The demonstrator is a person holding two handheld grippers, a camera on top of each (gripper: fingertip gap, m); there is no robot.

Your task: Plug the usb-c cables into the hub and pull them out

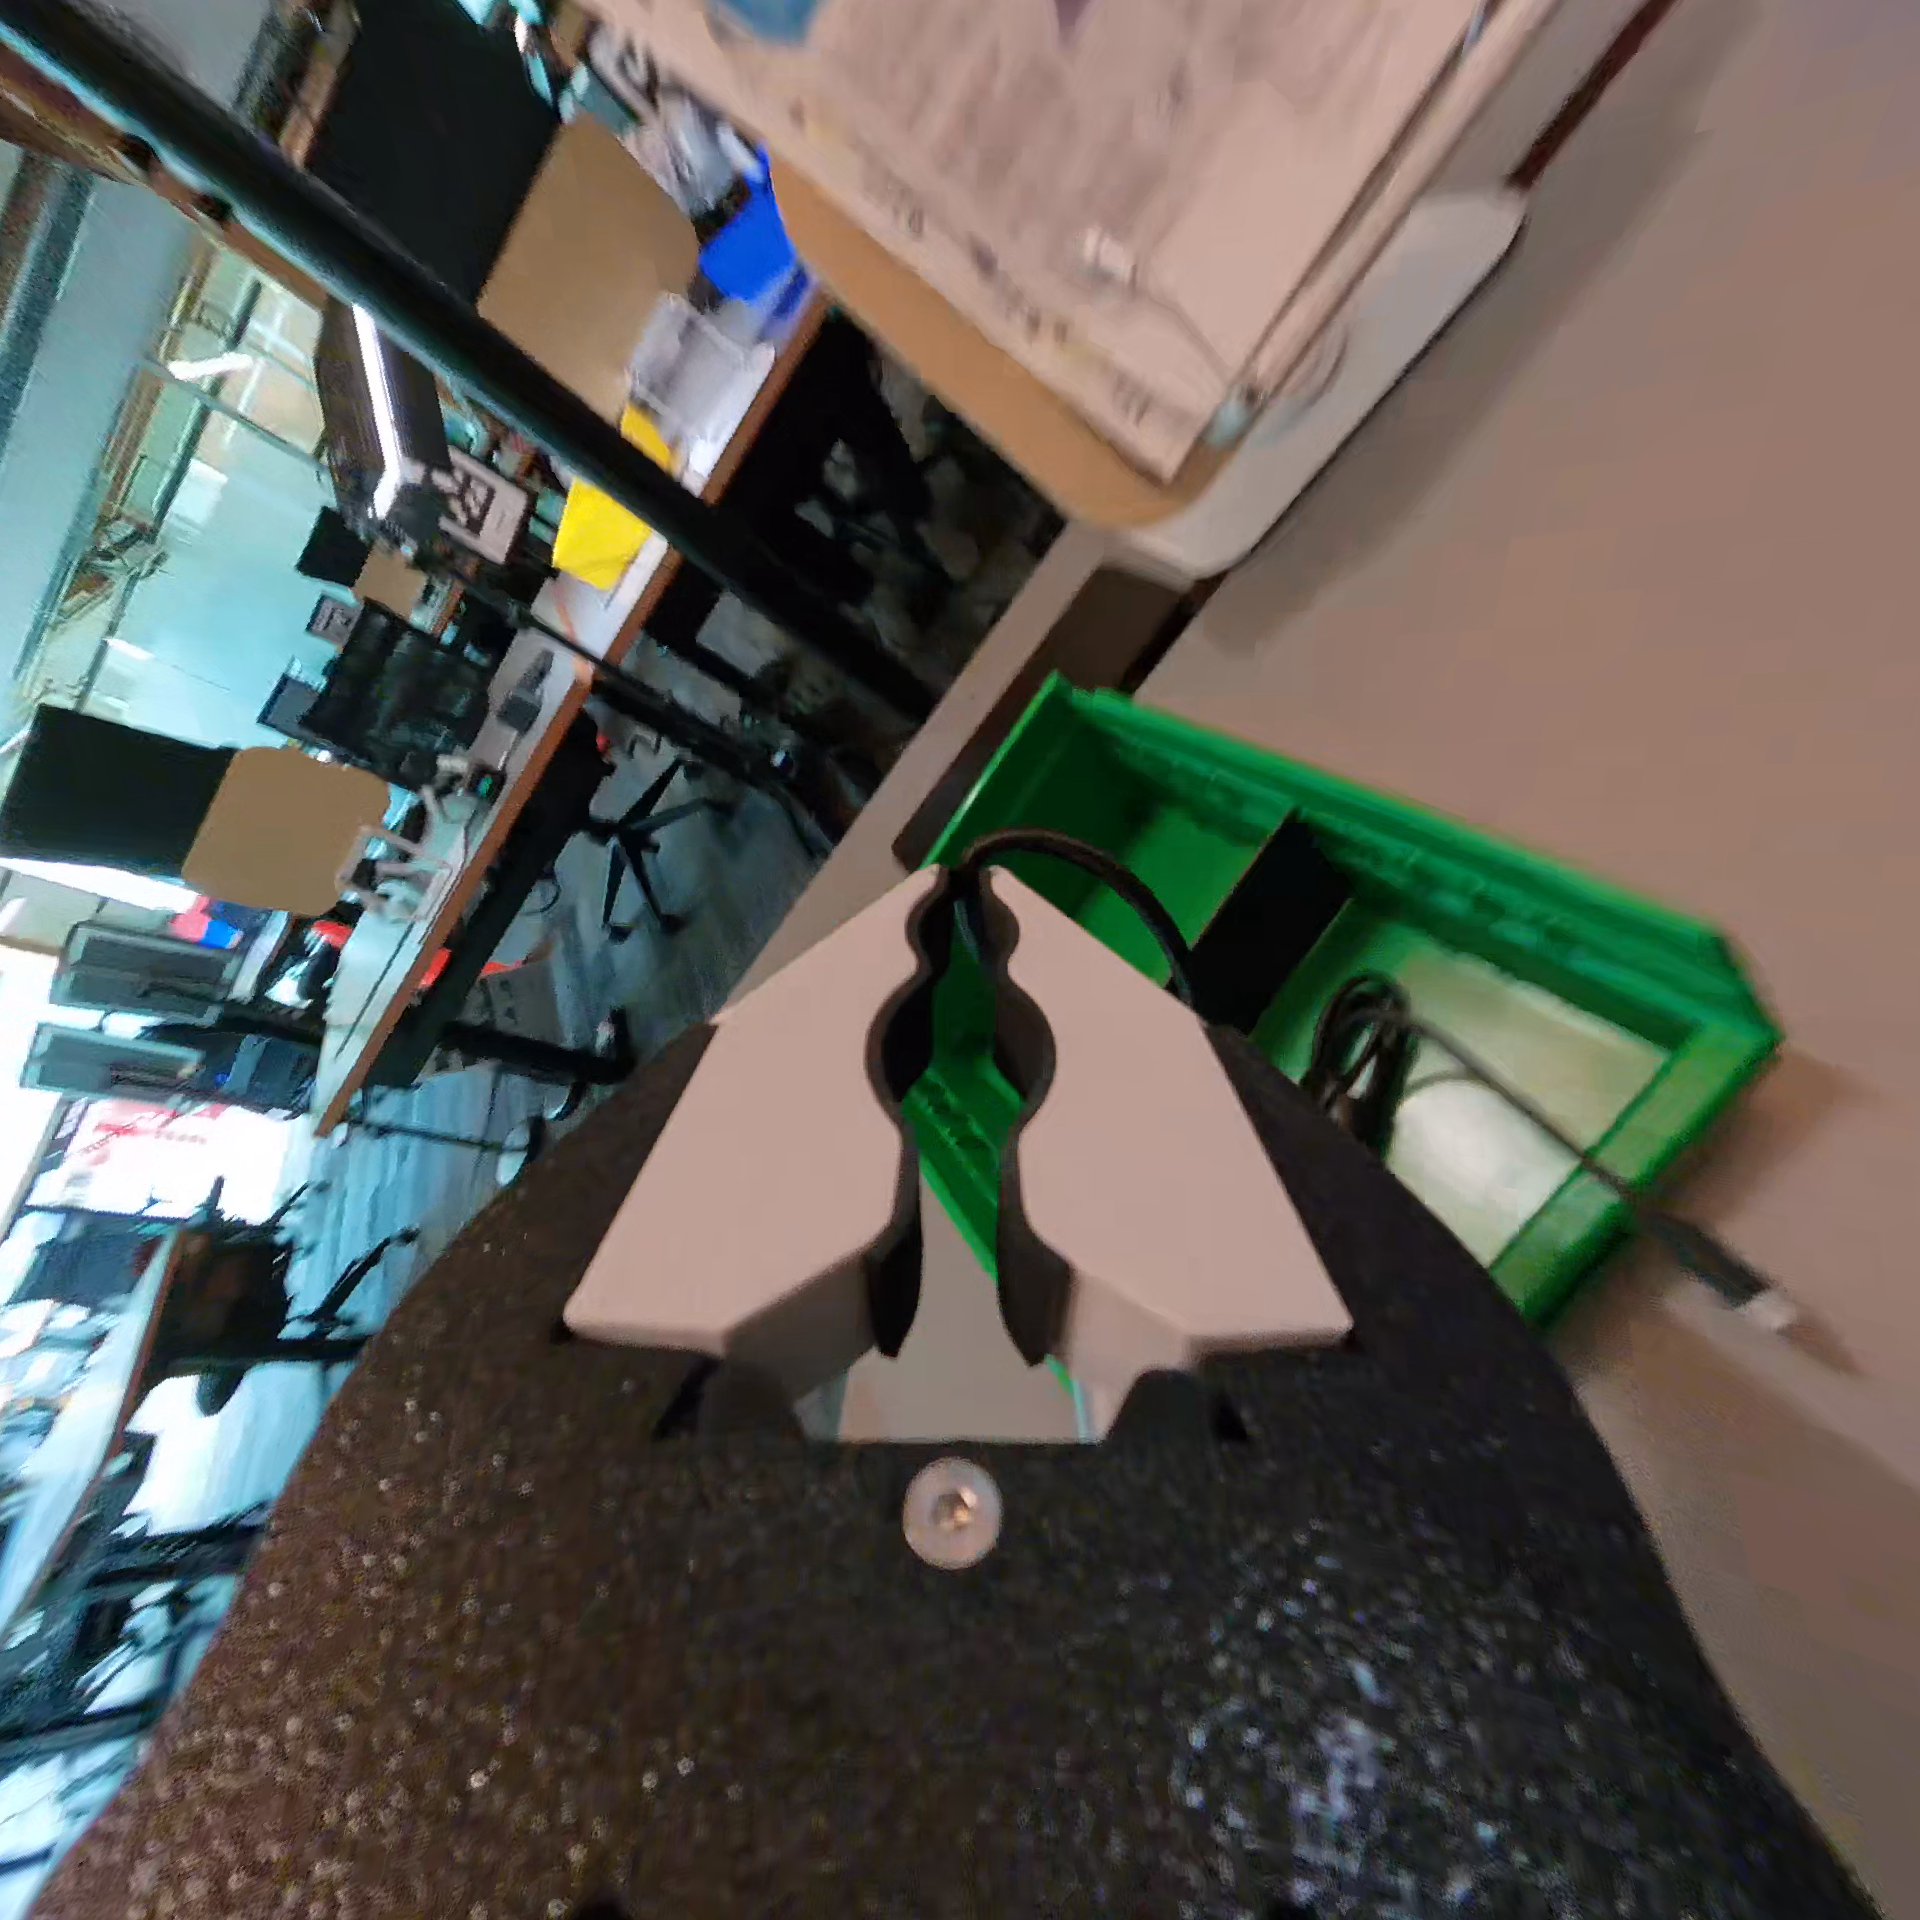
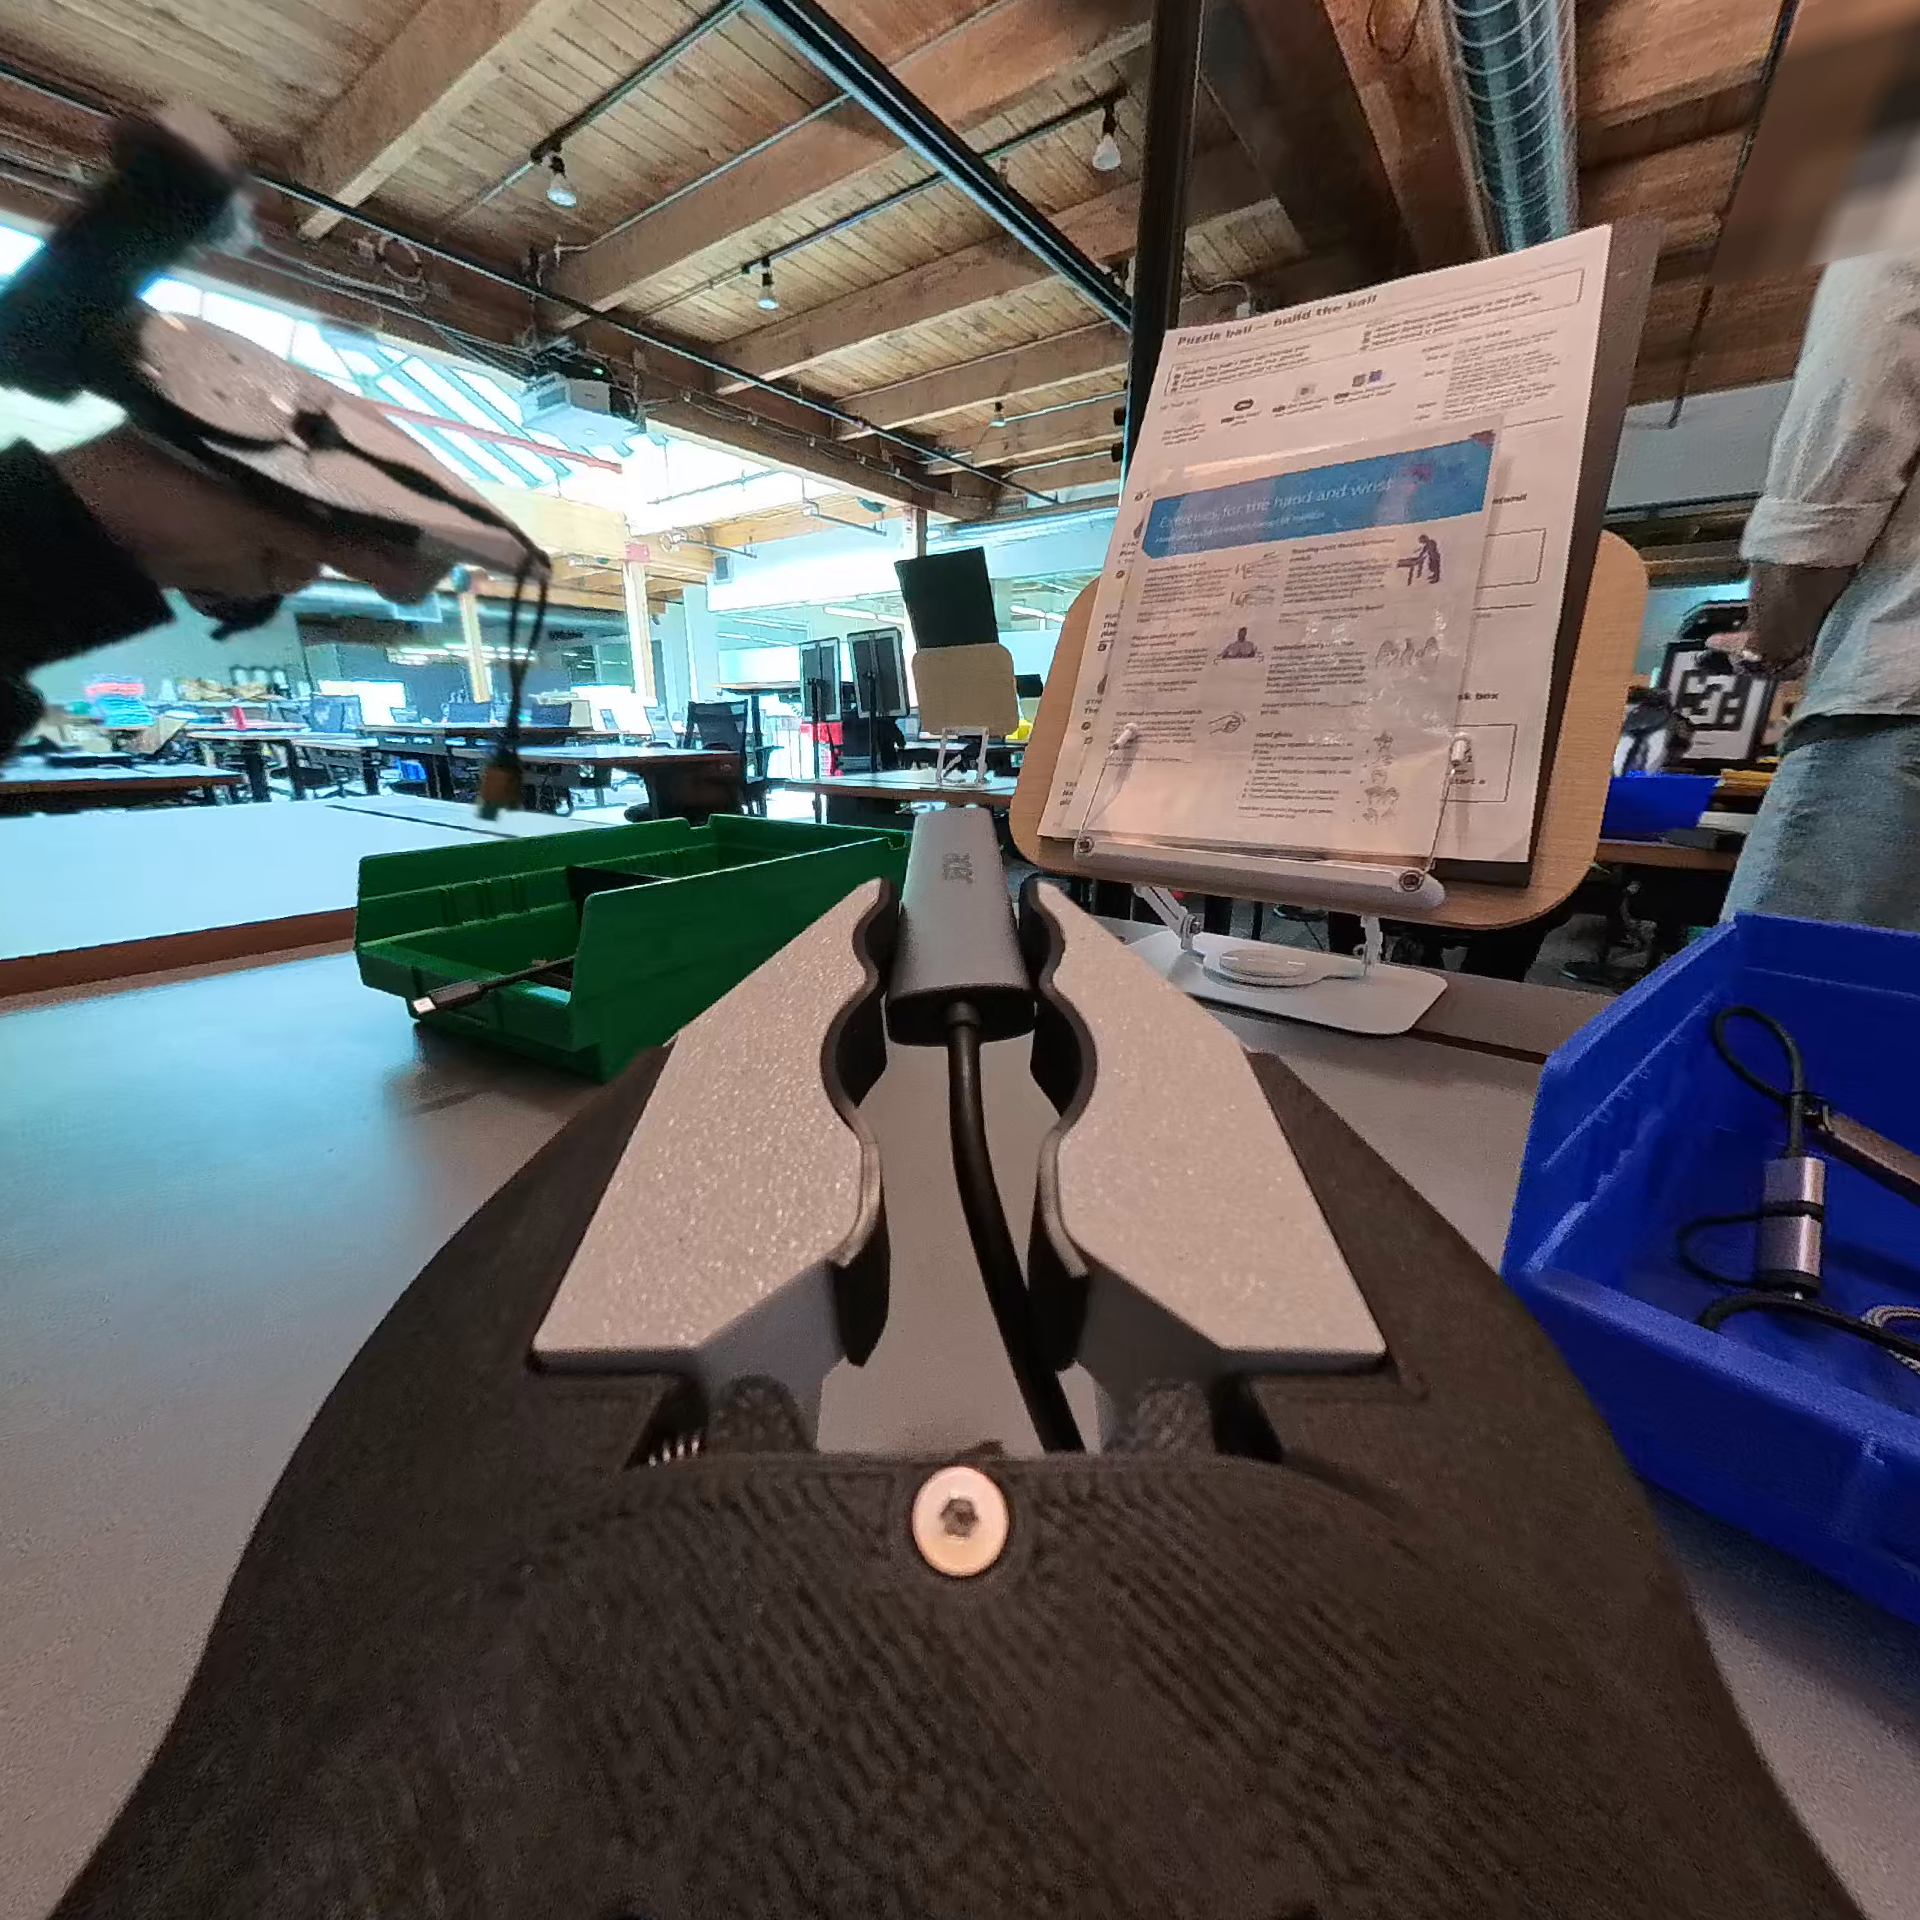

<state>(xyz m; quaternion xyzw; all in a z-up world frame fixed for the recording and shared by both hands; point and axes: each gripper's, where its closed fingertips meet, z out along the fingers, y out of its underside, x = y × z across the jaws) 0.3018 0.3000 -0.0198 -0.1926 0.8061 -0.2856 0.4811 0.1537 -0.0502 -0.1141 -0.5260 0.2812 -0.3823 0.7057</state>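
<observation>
My left gripper (image 1: 966,883) is shut on a thin black usb-c cable (image 1: 1132,920) pinched at its fingertips, above the green bin (image 1: 1621,1216). In the right wrist view the left gripper (image 2: 509,551) is raised at the upper left, blurred, with the cable (image 2: 516,675) hanging straight down and its plug (image 2: 499,779) free in the air. My right gripper (image 2: 956,904) is shut on the grey hub (image 2: 961,935), held low over the table. The hub's own black lead (image 2: 982,1174) runs back between the fingers. The hub's ports are not visible.
The green bin (image 2: 665,956) holds another coiled black cable (image 1: 1361,1049) whose plug (image 1: 1725,1283) pokes out over its open end. A blue bin (image 2: 1662,1351) with adapters and cables stands at the right. A document stand (image 2: 1320,623) is behind the hub. A person (image 2: 1849,623) stands at the far right.
</observation>
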